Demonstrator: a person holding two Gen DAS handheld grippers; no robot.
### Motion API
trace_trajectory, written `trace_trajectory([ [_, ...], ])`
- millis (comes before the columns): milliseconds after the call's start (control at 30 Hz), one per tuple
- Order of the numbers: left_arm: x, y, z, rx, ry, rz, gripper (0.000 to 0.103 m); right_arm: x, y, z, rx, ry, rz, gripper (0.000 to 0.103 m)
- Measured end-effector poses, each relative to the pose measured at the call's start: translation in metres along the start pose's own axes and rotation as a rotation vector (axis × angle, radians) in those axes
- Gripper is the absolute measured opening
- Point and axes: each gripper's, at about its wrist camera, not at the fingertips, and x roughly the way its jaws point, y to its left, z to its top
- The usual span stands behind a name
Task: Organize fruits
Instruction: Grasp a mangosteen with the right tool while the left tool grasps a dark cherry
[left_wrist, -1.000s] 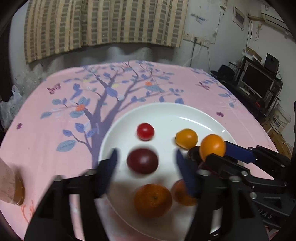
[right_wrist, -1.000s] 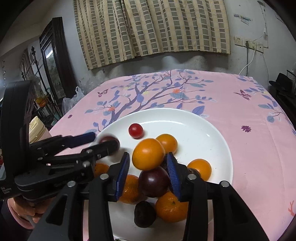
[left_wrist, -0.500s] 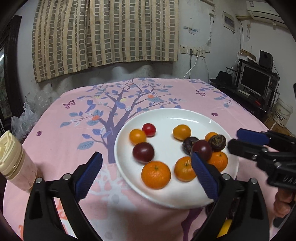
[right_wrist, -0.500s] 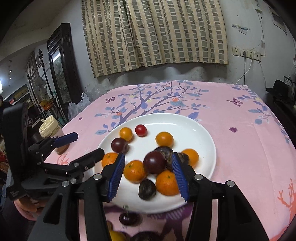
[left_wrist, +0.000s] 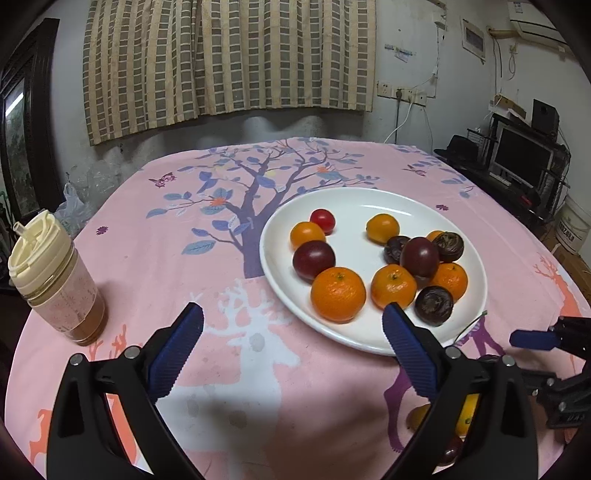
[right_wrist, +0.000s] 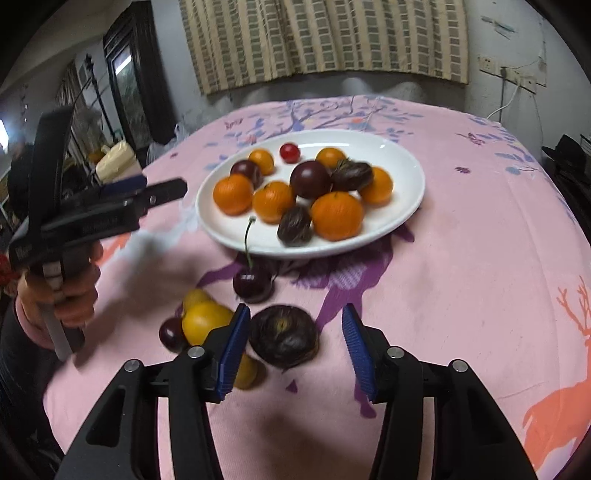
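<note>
Grippers withdrawn from plate (left_wrist: 373, 341): left gripper (left_wrist: 291, 354) now wide apart, empty; right gripper (right_wrist: 291, 345), narrowing, brackets unpinched dark fruit (right_wrist: 283, 335) for loading.

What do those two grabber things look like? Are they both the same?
Yes, they match. The left gripper and right gripper each have chunky black plastic frames with silver screws, ending in two fingers with ridged blue pads. White lettering marks the left one's side, too blurred to read. The hand holding it wears a pink sleeve.
</note>
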Motion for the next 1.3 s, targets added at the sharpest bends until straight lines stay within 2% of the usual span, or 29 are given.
trace_trajectory([
  [467, -0.005, 0.007, 0.002, -0.037, 0.004, -0.007, 0.096, 0.018, 0.007, -0.003, -0.018, 0.074, 0.027, 0.049],
  [567, -0.007, 0.005, 0.002, -0.028, 0.000, -0.009, 0.096, 0.022, 0.010, -0.001, -0.023, 0.081, 0.045, 0.043],
  [700, -0.012, 0.001, 0.001, -0.004, 0.001, -0.032, 0.096, 0.019, 0.009, -0.002, -0.018, 0.072, 0.044, 0.041],
  [767, -0.017, -0.002, -0.001, 0.029, 0.021, -0.111, 0.096, 0.014, 0.004, 0.000, 0.007, 0.046, 0.050, 0.041],
  [867, -0.029, -0.013, -0.009, 0.113, 0.070, -0.326, 0.095, 0.005, -0.006, 0.003, 0.060, 0.005, 0.072, 0.041],
  [933, -0.037, -0.027, -0.021, 0.185, 0.091, -0.407, 0.067, 0.003, -0.011, 0.003, 0.083, -0.002, 0.064, 0.041],
  [1000, -0.041, -0.039, -0.036, 0.246, 0.137, -0.471, 0.054, 0.003, -0.014, 0.003, 0.095, 0.003, 0.056, 0.041],
  [1033, -0.043, -0.043, -0.043, 0.272, 0.151, -0.486, 0.050, 0.004, -0.015, 0.003, 0.101, 0.007, 0.054, 0.041],
  [1133, -0.048, -0.057, -0.064, 0.331, 0.166, -0.492, 0.049, 0.002, -0.016, 0.004, 0.104, 0.004, 0.056, 0.041],
  [1300, -0.045, -0.065, -0.073, 0.353, 0.188, -0.477, 0.048, 0.001, -0.015, 0.004, 0.095, -0.002, 0.050, 0.041],
])
